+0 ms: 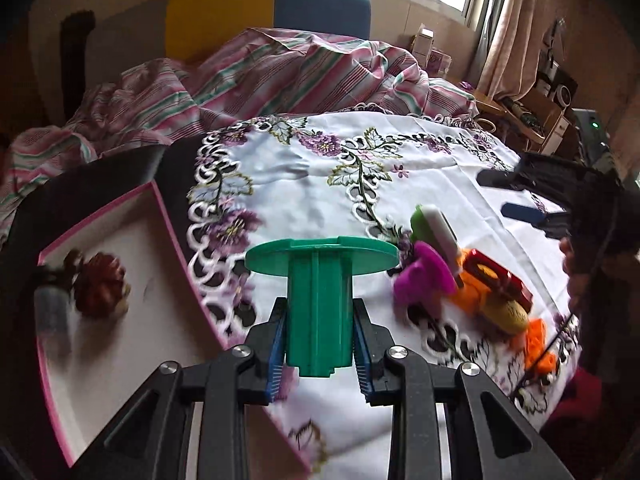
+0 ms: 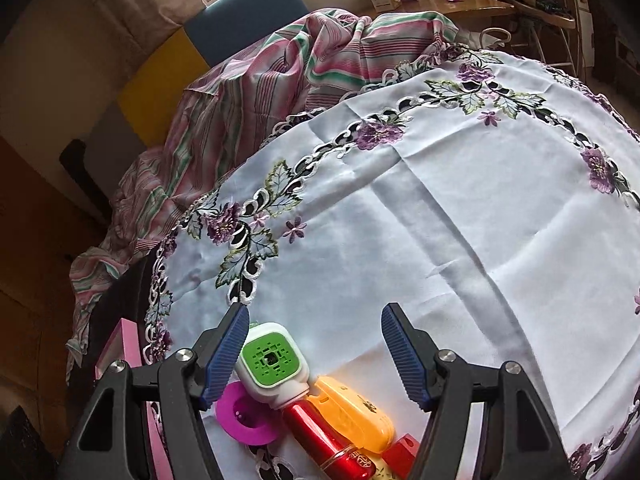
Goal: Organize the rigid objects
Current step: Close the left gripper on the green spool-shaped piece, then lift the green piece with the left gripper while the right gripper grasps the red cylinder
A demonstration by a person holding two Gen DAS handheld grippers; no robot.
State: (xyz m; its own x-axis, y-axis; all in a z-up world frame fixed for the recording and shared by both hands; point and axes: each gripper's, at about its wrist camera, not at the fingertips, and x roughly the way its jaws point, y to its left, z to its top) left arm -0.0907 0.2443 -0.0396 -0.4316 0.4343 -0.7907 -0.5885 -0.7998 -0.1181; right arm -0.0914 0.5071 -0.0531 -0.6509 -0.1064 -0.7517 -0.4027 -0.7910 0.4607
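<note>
Left wrist — ribbed green plastic spool [image 1: 320, 304]

The spool [image 1: 320, 304] sits between the left gripper [image 1: 320, 344] fingers, above the tablecloth [image 1: 400, 200]. The tray [image 1: 120, 340] lies left of it, the toy pile [image 1: 460, 276] right.

gold characters on the red tube [image 2: 332, 444], too small to read.

My left camera looks steeply down, close above the embroidered tablecloth [image 1: 320, 176] beside the pink-rimmed box [image 1: 168, 216]. My right camera does likewise; both share the toy pile [image 2: 304, 392] and the cloth.
</note>
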